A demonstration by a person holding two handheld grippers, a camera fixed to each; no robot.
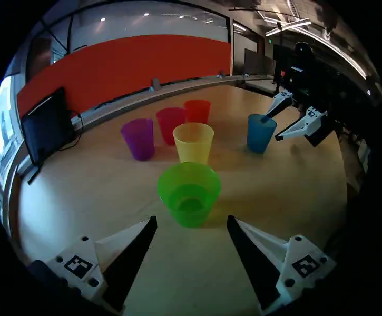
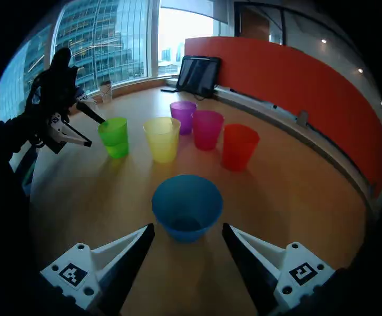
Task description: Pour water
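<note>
A: Left hand-held gripper [image 1: 191, 218] first. Spread or closed?
B: Spread wide, gripping nothing. Dead ahead along its fingers: a green translucent plastic cup [image 1: 189, 194], upright on the pale wooden tabletop [image 1: 296, 189], centred on the gap, just off the fingertips, touched by neither.
A: And the right hand-held gripper [image 2: 188, 225]?
B: Same story. Splayed wide, holding nothing, aimed squarely at a blue plastic cup [image 2: 187, 206], upright, close to the tips, clear of both.
A: So one cup per side. Nearer to the green translucent plastic cup: left. Nearer to the blue plastic cup: right.
B: Agreed. No reaching across needed.
A: Long axis?
B: Vertical for both, mouths up. Probably a short straight push forward, then a squeeze on the wall, for either grasp.
A: Water inside?
B: Cannot tell. Darker patch at the bottom of each, nothing surer.
A: Neighbours?
B: In the left gripper view, just behind the green one: a yellow translucent plastic cup [image 1: 193, 142]. Farther back, a purple plastic cup [image 1: 138, 138], a magenta plastic cup [image 1: 170, 124] and a red plastic cup [image 1: 197, 111], close together.
A: Risk?
B: Likely a clipped yellow rim during a lift or tilt. Better to raise first, then swing toward the receiving cup.
</note>
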